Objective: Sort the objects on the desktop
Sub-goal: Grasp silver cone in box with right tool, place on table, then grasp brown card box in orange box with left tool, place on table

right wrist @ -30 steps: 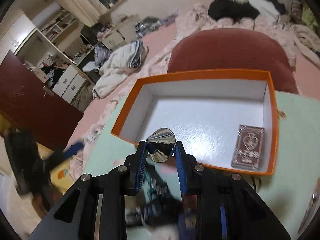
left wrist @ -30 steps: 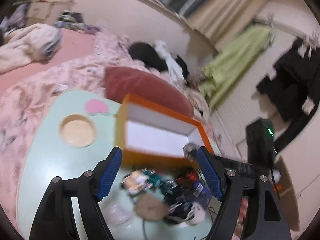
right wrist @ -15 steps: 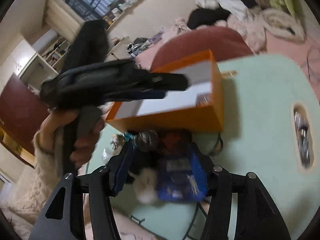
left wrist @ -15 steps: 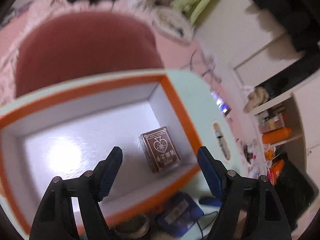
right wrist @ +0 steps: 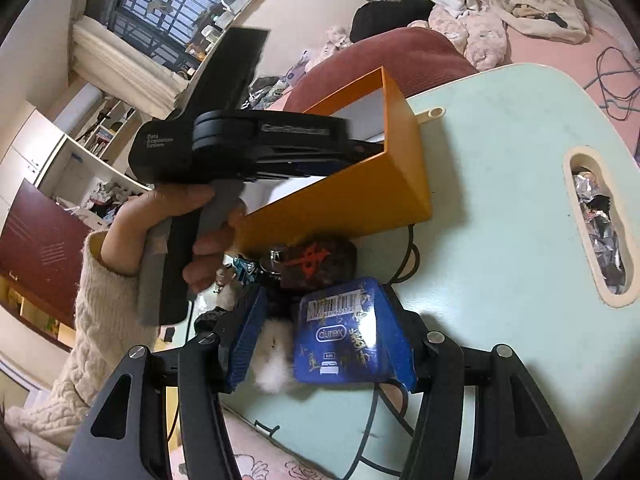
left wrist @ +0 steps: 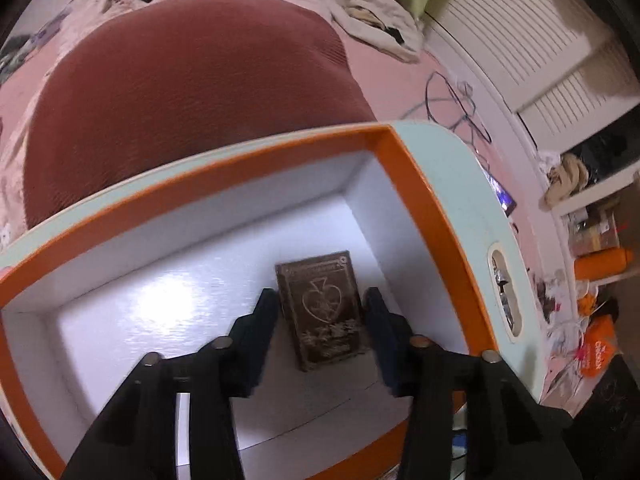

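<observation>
orange box (left wrist: 420,200): near rim cut off | card pack (left wrist: 322,308): text unreadable

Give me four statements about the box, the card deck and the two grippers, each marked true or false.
1. The brown card deck lies inside the orange box. True.
2. The left gripper hovers outside the box. False: its fingers reach into the box, one on each side of the deck.
3. A blue packet sits between the right gripper's fingers. True.
4. The blue packet is already in the box. False: it is on the mint table, in front of the box.
</observation>
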{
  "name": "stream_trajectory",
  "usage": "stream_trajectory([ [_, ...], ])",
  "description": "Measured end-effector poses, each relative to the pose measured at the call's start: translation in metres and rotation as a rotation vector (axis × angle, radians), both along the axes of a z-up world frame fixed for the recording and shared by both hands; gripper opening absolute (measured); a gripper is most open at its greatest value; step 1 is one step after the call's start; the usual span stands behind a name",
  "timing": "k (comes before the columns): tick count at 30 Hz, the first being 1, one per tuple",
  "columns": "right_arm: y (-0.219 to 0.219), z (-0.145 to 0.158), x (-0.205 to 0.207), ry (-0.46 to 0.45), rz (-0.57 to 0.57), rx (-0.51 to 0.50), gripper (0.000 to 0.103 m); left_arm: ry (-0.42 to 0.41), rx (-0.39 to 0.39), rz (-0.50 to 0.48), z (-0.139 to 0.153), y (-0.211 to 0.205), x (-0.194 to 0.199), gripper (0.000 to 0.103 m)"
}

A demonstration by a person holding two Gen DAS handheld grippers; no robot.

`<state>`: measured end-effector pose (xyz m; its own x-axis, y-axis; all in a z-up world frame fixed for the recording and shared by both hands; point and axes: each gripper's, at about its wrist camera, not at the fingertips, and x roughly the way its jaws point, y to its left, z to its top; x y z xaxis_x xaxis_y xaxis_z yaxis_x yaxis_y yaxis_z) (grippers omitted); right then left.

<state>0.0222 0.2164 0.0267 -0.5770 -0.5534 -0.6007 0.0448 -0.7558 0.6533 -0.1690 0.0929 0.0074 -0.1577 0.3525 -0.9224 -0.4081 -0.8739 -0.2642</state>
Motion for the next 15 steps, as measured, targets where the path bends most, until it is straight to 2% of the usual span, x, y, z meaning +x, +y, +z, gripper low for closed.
stream_trajectory([
  [2,0.001,-0.001,0.0,-0.003,-0.002,-0.01,0.057,0.027,-0.019,0.003,0.002,-0.008,0.001,0.04],
  [7,0.004,-0.001,-0.001,-0.001,-0.011,-0.016,0.057,0.03,0.006,0.065,0.002,-0.043,-0.005,0.041],
  [8,0.005,-0.002,-0.003,-0.001,-0.01,-0.015,0.057,0.023,-0.003,0.068,0.002,-0.047,-0.004,0.043],
  [11,0.004,-0.002,-0.004,0.001,-0.008,-0.017,0.057,0.025,-0.028,0.082,0.002,-0.049,-0.002,0.063],
  [14,0.002,-0.003,-0.005,-0.001,-0.002,-0.02,0.057,0.037,-0.035,0.047,-0.002,-0.035,0.002,0.064],
  [15,0.001,-0.004,-0.005,-0.004,0.0,-0.021,0.057,0.074,-0.071,0.02,-0.004,-0.03,0.006,0.059],
])
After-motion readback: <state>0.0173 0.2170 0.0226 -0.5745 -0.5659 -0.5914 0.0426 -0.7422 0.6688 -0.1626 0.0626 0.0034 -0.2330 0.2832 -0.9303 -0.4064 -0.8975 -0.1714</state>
